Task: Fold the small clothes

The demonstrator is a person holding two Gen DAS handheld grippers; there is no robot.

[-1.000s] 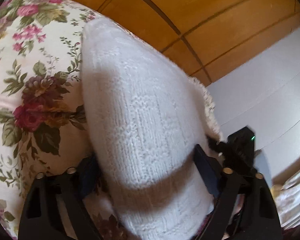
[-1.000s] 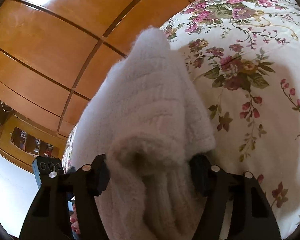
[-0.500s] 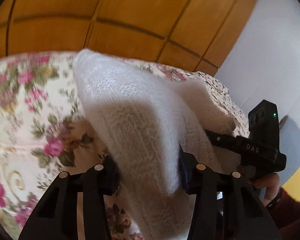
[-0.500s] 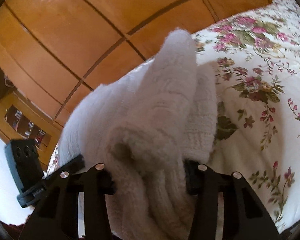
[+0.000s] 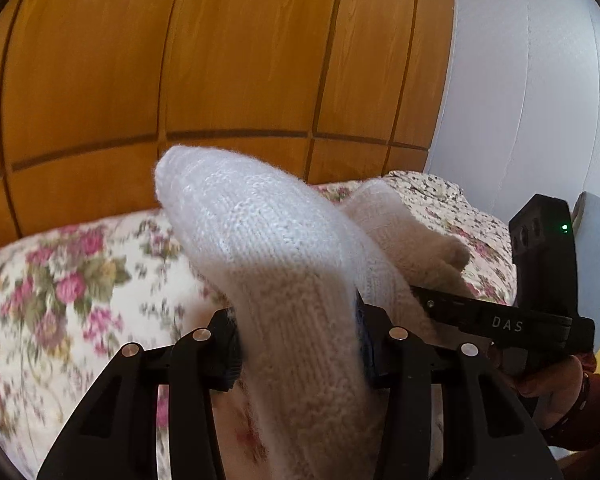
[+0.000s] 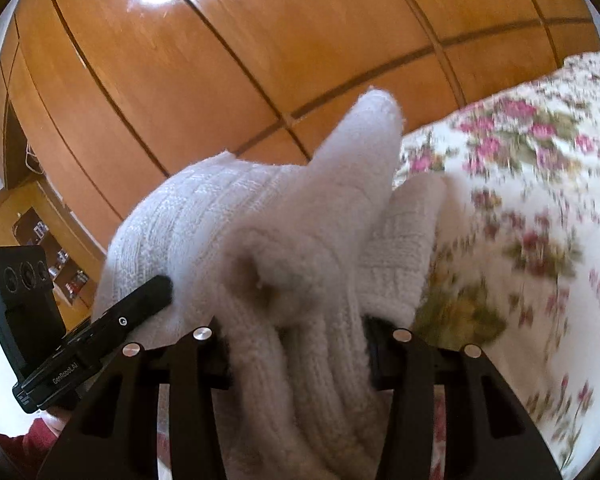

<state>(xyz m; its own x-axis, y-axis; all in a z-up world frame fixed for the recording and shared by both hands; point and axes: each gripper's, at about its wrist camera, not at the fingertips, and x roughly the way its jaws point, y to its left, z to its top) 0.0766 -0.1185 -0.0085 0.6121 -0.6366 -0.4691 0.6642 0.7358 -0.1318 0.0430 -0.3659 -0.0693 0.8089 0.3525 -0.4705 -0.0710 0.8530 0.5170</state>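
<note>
A white knitted garment (image 5: 268,240) is held up above the floral bedspread (image 5: 72,280). My left gripper (image 5: 296,344) is shut on one bunched part of it, which sticks up between the jaws. My right gripper (image 6: 296,340) is shut on another thick bunch of the same knit (image 6: 260,232). The right gripper also shows in the left wrist view (image 5: 500,320) at the right, clamped on the knit. The left gripper shows in the right wrist view (image 6: 112,320) at the left. The two grippers are close together, side by side.
A wooden panelled wardrobe (image 5: 180,60) stands behind the bed. A pale wall (image 5: 540,100) is at the right. A wooden shelf nook (image 6: 40,232) with small items is at the far left. The floral bedspread (image 6: 520,200) extends right.
Both grippers have lifted and tilted upward with the knit; the views now show more wardrobe and less bed. The grippers have drawn closer together. Both stay shut on the knit.
</note>
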